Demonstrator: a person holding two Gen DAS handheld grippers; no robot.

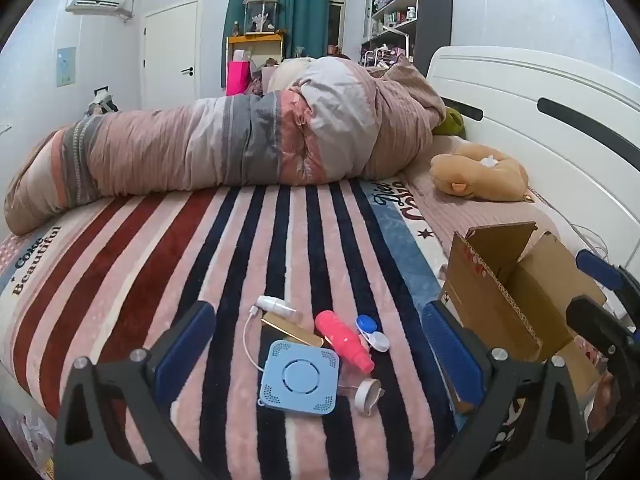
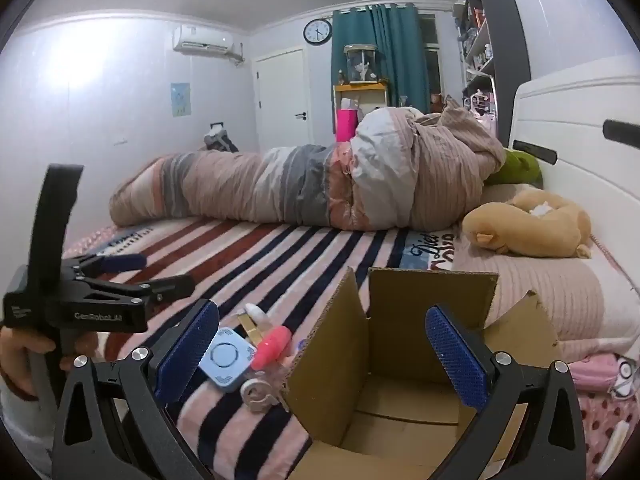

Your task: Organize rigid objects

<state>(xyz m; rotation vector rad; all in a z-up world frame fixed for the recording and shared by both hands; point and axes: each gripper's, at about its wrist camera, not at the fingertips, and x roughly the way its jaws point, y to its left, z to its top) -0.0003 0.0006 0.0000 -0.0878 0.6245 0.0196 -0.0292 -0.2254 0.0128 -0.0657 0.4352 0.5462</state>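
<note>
Both claws stood wide apart with nothing between their blue pads. The left claw (image 1: 320,344) hung over a small heap of things on the striped blanket (image 1: 160,248) of the bed. In that heap lay a pale blue square device (image 1: 299,380) with a round centre and vent holes at its corners, a white cord (image 1: 249,340) looping from its left side. Touching its upper edge lay a flat gold-coloured piece (image 1: 292,330), and beyond that a small white spray bottle (image 1: 276,306) on its side. A pink bottle (image 1: 344,340) lay tilted just right of the device, with a blue-and-white contact lens case (image 1: 372,330) beside it and a white cap (image 1: 368,394) nearer the camera.

The right claw (image 2: 322,352) hovered at the mouth of an open cardboard box (image 2: 400,344), its flaps up; the box stood on the bed just right of the heap. A hand (image 2: 24,356) gripped the left tool's handle. A tan plush toy (image 2: 532,224) lay near the white headboard (image 2: 580,152), behind a rolled duvet (image 2: 304,184).
</note>
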